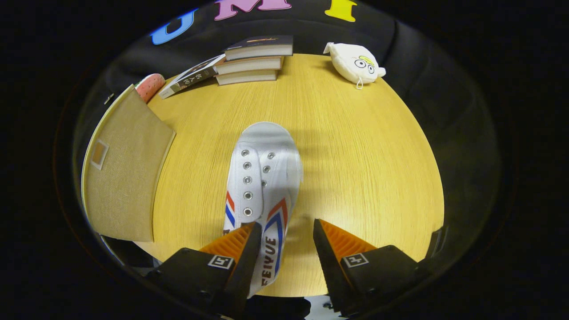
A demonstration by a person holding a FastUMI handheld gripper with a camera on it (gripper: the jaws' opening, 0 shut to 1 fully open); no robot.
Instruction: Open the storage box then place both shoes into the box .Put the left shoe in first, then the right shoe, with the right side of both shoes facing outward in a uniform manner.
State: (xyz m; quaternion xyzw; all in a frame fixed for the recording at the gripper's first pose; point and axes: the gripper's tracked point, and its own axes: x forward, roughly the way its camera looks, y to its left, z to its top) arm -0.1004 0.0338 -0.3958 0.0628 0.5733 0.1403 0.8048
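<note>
The gripper [284, 233] is nearest, and its two fingers stand apart with a clear gap between them. The left finger [238, 249] touches or covers the heel side of the white shoe [262, 178], while the right finger [331, 249] stays apart from it above the bare wood, so the shoe is not pinched. The shoe lies on the wooden table [355, 169] with its toe pointing away from the fingers; it has metal eyelets and red and blue stripes on its side. To the left of the shoe is the beige fabric storage box [126, 173], and I cannot tell whether it is open. Just behind the box, a pink spotted thing [150, 85] shows. Beyond the shoe, at the far edge of the table, is a stack of books [251, 62]. To the right of it lies a white plush toy [355, 63].
</note>
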